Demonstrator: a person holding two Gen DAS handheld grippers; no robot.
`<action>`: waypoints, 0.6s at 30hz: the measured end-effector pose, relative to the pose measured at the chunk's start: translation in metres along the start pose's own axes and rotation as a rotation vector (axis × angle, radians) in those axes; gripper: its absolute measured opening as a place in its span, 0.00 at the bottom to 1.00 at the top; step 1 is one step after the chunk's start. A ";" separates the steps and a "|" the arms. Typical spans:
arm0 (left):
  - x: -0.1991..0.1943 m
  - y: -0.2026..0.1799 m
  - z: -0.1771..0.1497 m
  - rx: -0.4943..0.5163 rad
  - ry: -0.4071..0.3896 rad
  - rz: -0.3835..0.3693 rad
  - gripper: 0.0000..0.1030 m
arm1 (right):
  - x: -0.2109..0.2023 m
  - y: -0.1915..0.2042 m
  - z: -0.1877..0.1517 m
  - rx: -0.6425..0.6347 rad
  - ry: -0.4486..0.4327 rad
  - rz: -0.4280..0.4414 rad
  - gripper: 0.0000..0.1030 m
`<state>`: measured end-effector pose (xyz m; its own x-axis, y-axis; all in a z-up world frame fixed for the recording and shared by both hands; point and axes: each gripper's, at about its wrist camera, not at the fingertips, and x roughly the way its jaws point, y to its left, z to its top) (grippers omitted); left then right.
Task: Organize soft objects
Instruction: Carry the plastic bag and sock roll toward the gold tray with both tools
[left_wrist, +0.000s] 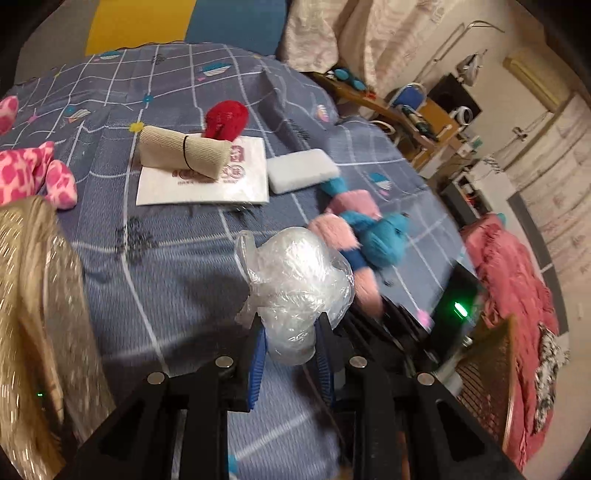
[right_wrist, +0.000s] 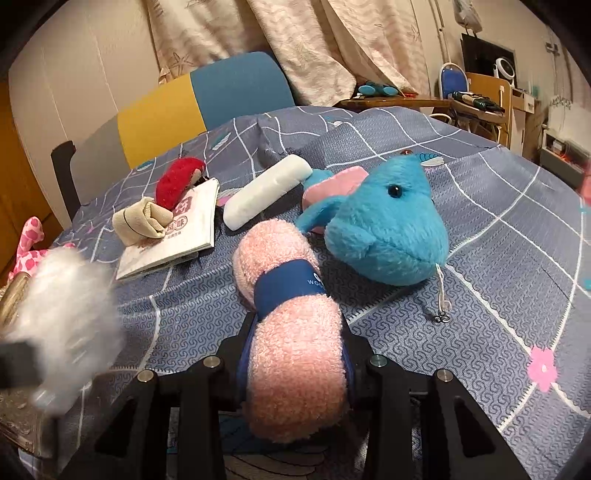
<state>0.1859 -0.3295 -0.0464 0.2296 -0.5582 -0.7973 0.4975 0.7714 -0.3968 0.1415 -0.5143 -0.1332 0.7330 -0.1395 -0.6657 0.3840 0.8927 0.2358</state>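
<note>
My left gripper (left_wrist: 290, 334) is shut on a crumpled clear plastic bag (left_wrist: 295, 280) and holds it above the blue checked cloth (left_wrist: 177, 251); the bag shows as a white blur in the right wrist view (right_wrist: 62, 317). My right gripper (right_wrist: 295, 332) is shut on a rolled pink towel with a blue band (right_wrist: 291, 314), also seen in the left wrist view (left_wrist: 332, 229). A blue plush toy (right_wrist: 388, 229) lies just beyond it. A white sponge (right_wrist: 266, 192), a beige rolled cloth (right_wrist: 142, 219) on a paper booklet (right_wrist: 181, 232) and a red soft item (right_wrist: 177, 181) lie farther back.
A gold glittery container (left_wrist: 33, 295) stands at the left edge, with a pink spotted plush (left_wrist: 33, 173) behind it. A wicker basket (left_wrist: 487, 365) and a pink blanket (left_wrist: 517, 295) lie off the table's right side. A yellow and blue chair (right_wrist: 199, 107) stands behind the table.
</note>
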 end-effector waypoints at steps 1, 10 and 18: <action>-0.005 -0.001 -0.005 0.008 -0.002 -0.009 0.24 | 0.000 0.001 0.000 -0.005 0.002 -0.007 0.38; -0.078 0.001 -0.050 0.080 -0.077 -0.084 0.24 | 0.001 0.008 0.000 -0.050 0.008 -0.065 0.38; -0.133 0.038 -0.080 0.076 -0.153 -0.057 0.24 | 0.001 0.020 0.000 -0.121 0.025 -0.139 0.38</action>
<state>0.1073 -0.2010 0.0081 0.3205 -0.6451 -0.6937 0.5739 0.7148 -0.3995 0.1502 -0.4962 -0.1296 0.6630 -0.2561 -0.7035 0.4095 0.9107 0.0544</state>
